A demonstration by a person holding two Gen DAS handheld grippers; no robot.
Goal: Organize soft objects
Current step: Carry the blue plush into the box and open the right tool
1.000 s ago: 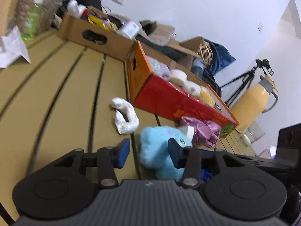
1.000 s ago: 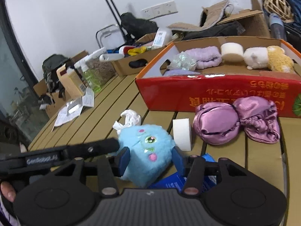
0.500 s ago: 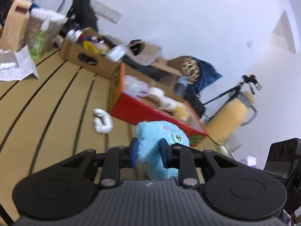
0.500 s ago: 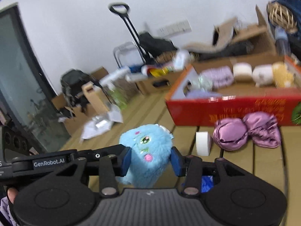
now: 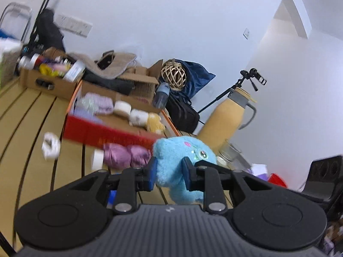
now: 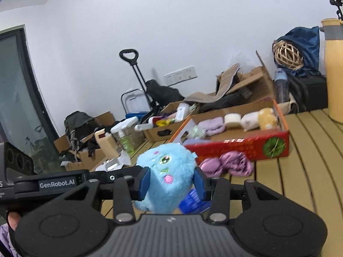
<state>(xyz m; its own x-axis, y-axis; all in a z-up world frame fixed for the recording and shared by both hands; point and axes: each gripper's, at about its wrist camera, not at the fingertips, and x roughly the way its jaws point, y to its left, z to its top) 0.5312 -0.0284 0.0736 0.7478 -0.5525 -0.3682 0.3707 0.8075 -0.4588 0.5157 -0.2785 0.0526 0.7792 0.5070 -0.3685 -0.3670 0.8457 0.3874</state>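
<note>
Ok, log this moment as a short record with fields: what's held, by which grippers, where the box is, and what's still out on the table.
held item: blue plush toy, lifted off the table
left gripper: shut on the toy
right gripper: shut on the toy
target box: red cardboard box, behind the toy, already holding several soft items
still on table: purple satin cloth in front of the box; white crumpled item; white roll
surface: slatted wooden table
</note>
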